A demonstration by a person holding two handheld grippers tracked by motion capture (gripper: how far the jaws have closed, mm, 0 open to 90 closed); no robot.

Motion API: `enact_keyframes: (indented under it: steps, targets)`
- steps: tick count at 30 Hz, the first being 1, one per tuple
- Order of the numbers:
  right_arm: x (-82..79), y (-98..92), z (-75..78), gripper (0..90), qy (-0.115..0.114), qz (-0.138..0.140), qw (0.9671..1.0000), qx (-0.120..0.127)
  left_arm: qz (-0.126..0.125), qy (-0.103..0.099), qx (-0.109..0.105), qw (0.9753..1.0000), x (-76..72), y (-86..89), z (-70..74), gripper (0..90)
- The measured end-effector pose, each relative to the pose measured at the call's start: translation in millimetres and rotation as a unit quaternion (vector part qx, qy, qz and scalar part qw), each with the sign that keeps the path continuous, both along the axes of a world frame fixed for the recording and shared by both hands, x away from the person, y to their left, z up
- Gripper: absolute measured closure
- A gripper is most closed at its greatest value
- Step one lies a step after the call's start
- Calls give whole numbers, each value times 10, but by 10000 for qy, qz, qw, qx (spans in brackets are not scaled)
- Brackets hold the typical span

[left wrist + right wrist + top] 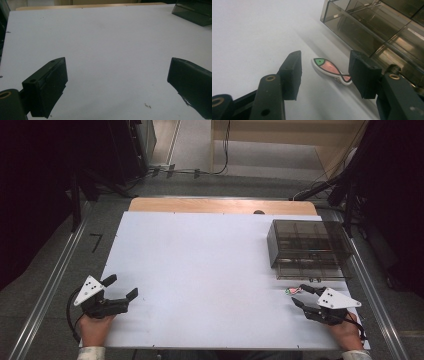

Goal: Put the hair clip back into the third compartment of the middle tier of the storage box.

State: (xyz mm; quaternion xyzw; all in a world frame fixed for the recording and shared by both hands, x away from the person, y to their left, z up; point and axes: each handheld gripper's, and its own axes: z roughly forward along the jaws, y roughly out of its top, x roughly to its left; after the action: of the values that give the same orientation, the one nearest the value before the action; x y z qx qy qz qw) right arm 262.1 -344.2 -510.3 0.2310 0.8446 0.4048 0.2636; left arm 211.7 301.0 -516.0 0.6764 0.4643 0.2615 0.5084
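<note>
A small fish-shaped clip [331, 70], pink with a green head and a white rim, lies flat on the white table [200, 270] just in front of a smoky transparent drawer box [307, 249]. In the high view the fish clip [291, 290] is a tiny spot beside my right gripper [301, 295]. That right gripper [325, 75] is open, its two black jaws on either side of the clip without touching it. My left gripper [121, 287] rests at the table's near left, open and holding nothing; in its own view the left gripper [117, 83] frames bare white table.
The drawer box [382, 27] has several compartments and stands at the right of the table. A wooden edge [222, 205] shows beyond the white sheet. Metal rails [50, 285] run along both sides, and cables [190, 170] lie on the floor behind.
</note>
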Motion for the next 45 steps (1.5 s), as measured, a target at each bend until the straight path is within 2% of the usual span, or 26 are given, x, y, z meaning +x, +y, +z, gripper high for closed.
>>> enact_keyframes:
  steps: [2,5,7,9,20,24,31,35,41,43,45]
  targets:
    - [27,25,-18,459,58,48,9999,-121,1,3,-1,10000,1,0,0,33]
    - [36,34,-17,460,75,70,9999,-138,-3,5,4,10000,2,0,0,33]
    - [42,37,-18,460,110,60,9998,-144,5,4,6,10000,1,-1,0,33]
    - [61,61,-23,460,186,2,9995,-274,5,2,4,10000,1,-1,0,33]
    - [129,127,-42,468,247,-94,9978,-600,-4,3,-1,10000,1,0,0,33]
    - [154,136,-37,469,286,-110,9977,-609,6,4,2,10000,1,0,0,33]
    - [214,126,-34,473,489,-153,9974,-499,11,2,10,10000,0,-1,0,33]
    - [246,119,-31,545,619,-216,9969,-427,6,1,4,10000,0,-1,0,33]
    - [255,124,-31,607,617,-251,9969,-429,8,5,7,10000,1,0,0,33]
    - [256,127,-34,689,623,-165,9969,-458,7,-2,4,10000,1,-1,-1,33]
    - [253,129,-34,714,623,-146,9968,-469,9,2,4,10000,0,-2,0,33]
